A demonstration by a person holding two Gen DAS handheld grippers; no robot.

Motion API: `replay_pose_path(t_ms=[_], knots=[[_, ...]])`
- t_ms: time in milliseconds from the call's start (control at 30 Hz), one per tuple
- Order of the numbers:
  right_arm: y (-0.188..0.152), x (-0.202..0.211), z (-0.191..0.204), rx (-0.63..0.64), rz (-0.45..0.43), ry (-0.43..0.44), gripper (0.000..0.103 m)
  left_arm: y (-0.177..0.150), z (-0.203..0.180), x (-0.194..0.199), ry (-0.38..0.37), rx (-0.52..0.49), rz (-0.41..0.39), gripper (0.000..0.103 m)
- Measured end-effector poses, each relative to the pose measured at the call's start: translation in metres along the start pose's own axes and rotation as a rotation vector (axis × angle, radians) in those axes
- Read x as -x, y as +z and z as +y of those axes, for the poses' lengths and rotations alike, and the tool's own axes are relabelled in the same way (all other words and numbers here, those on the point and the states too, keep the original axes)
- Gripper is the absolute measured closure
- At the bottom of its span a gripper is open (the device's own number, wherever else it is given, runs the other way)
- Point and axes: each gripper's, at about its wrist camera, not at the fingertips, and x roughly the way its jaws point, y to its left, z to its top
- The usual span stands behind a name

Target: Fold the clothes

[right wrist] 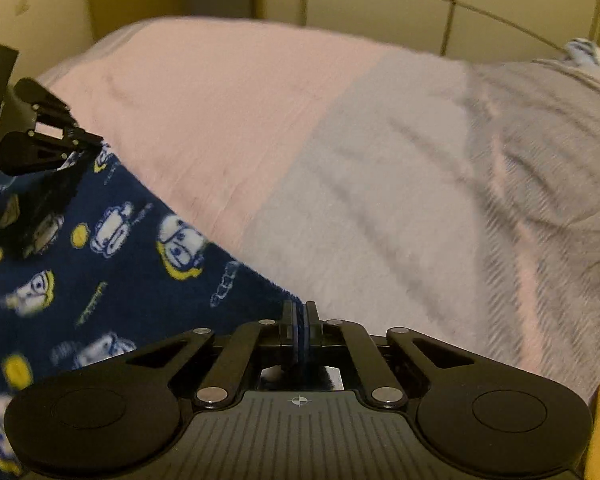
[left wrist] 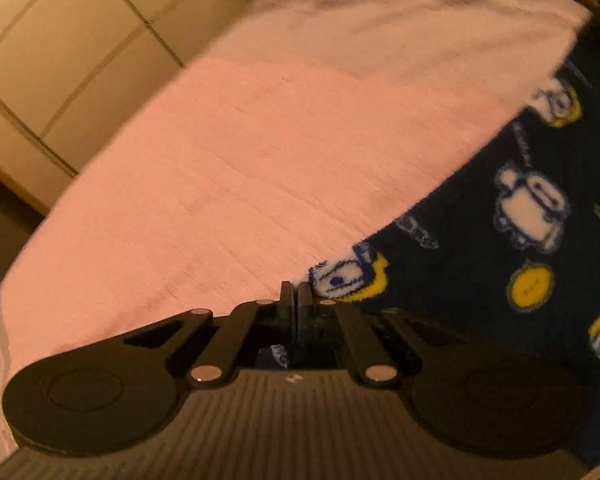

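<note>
Both tools pinch the edge of a dark blue printed fleece garment over a bed.

The left tool [left wrist: 296, 294] has its jaws pressed together on the fleece garment [left wrist: 500, 208], whose edge runs from those jaws toward the far right across the pink sheet [left wrist: 240, 168]. The right tool [right wrist: 300, 314] is likewise clamped on the same fabric, a blue strip showing between its jaws, with the garment spreading to the near left. In the right wrist view the left tool appears at the far left, gripping the same edge. A grey blanket [right wrist: 540, 140] lies rumpled on the right of the bed, and a tiled wall [left wrist: 60, 60] stands beyond.
</note>
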Motion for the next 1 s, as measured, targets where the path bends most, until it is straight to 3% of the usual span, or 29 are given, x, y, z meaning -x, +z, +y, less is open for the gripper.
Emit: replay_pose_path(t_ms=[100,200,267,300,333,467,533,667,900,1000], knots=[[0.007,-0.019,0.005,-0.017,0.015,-0.059,0.102,0.004,-0.013,-0.028,0.039,-0.028,0.072,0.1],[0.003,-0.044,0.008,-0.051,0.078,-0.119,0.1,0.001,-0.046,-0.049,0.121,-0.183,0.121,0.099],[0.0,-0.051,0.008,-0.078,0.099,-0.155,0.086,0.005,-0.049,-0.047,0.151,-0.173,0.109,0.098],[-0.001,-0.051,0.008,-0.094,0.1,-0.177,0.058,0.009,-0.043,-0.042,0.151,-0.117,0.103,0.096],[-0.002,-0.039,0.004,-0.118,0.067,-0.211,0.041,0.013,-0.029,-0.036,0.14,-0.02,0.098,0.095],[-0.011,0.021,-0.015,-0.251,-0.036,-0.298,0.04,0.008,0.033,0.007,0.083,0.443,0.096,0.092],[-0.025,0.059,-0.017,-0.331,-0.055,-0.277,0.04,-0.013,0.046,0.044,0.059,0.589,0.077,0.092],[-0.072,0.101,0.02,-0.387,0.029,-0.267,0.04,-0.073,0.024,0.123,0.063,0.698,0.107,0.092],[-0.153,0.173,0.084,-0.484,0.173,-0.253,0.048,-0.194,-0.038,0.227,0.071,0.848,0.378,0.092],[-0.172,0.198,0.106,-0.518,0.174,-0.343,0.048,-0.241,-0.033,0.27,0.116,0.931,0.448,0.084]])
